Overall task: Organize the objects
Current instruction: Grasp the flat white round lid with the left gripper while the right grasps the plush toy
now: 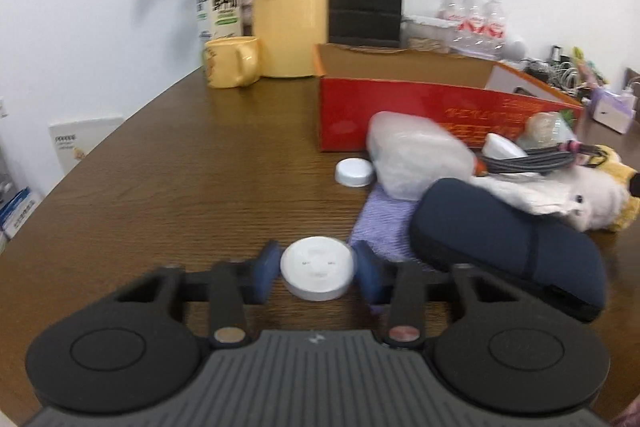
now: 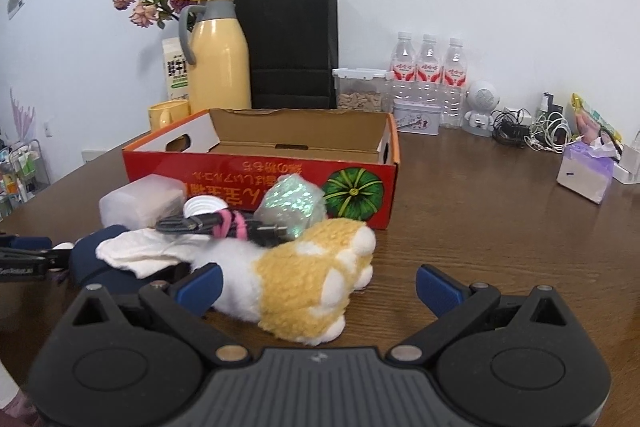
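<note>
The left claw (image 1: 318, 273) squeezes a small round white tin (image 1: 317, 267) between its blue pads low on the brown table (image 1: 180, 179), while the right claw (image 2: 318, 287) stands wide open around the plush toy (image 2: 308, 279).

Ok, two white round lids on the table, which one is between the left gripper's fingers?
The near lid, the one with the embossed top, sits between the left gripper pads. The plain lid lies farther off, beside the red box.
</note>
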{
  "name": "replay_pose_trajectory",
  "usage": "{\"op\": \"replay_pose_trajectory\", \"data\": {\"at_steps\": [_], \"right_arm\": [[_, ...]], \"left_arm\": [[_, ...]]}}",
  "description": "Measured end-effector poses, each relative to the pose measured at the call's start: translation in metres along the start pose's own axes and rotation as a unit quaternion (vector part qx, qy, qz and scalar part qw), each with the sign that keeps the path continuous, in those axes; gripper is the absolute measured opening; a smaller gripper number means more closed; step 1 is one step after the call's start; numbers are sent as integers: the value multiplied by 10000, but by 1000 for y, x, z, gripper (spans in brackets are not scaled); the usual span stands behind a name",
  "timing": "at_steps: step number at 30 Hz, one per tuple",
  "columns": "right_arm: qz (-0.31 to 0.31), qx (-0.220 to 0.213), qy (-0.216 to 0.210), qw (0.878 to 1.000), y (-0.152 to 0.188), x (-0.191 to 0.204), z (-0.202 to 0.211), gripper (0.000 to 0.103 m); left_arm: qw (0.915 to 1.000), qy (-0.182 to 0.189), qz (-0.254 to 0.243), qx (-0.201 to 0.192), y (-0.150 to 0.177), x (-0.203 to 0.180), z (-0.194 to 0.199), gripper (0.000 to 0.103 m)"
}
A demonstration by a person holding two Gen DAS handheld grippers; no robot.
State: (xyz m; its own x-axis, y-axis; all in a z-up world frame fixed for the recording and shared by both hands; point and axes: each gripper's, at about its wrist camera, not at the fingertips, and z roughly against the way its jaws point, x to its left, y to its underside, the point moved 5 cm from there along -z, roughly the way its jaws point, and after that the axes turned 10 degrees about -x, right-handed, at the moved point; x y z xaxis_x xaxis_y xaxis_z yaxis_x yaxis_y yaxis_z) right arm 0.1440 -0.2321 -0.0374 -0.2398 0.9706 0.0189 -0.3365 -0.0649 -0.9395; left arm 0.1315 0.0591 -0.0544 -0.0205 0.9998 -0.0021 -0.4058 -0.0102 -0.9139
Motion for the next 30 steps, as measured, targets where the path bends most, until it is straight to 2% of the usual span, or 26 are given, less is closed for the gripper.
{"op": "replay_pose_trajectory", "data": {"at_steps": [6, 12, 16, 21, 26, 30], "right_arm": [[-54, 62, -58, 9999, -2, 4, -12, 103], [-431, 140, 266, 9986, -9, -9, -29, 103], [-413, 290, 279, 9983, -8, -12, -38, 93], [-443, 331, 166, 9983, -4, -17, -37, 92], [-363, 358, 292, 9983, -4, -30, -31, 91], [-657, 419, 116, 9969, -3, -39, -33, 86]], "left_arm": [[9999, -85, 77, -30, 1, 2, 0, 40], [9997, -216, 148, -18, 0, 9, 0, 40], [9996, -238, 169, -25, 0, 11, 0, 41], [9995, -259, 179, -19, 1, 11, 0, 41], [9995, -262, 196, -16, 1, 12, 1, 41], [9995, -263, 198, -17, 1, 12, 1, 41]]}}
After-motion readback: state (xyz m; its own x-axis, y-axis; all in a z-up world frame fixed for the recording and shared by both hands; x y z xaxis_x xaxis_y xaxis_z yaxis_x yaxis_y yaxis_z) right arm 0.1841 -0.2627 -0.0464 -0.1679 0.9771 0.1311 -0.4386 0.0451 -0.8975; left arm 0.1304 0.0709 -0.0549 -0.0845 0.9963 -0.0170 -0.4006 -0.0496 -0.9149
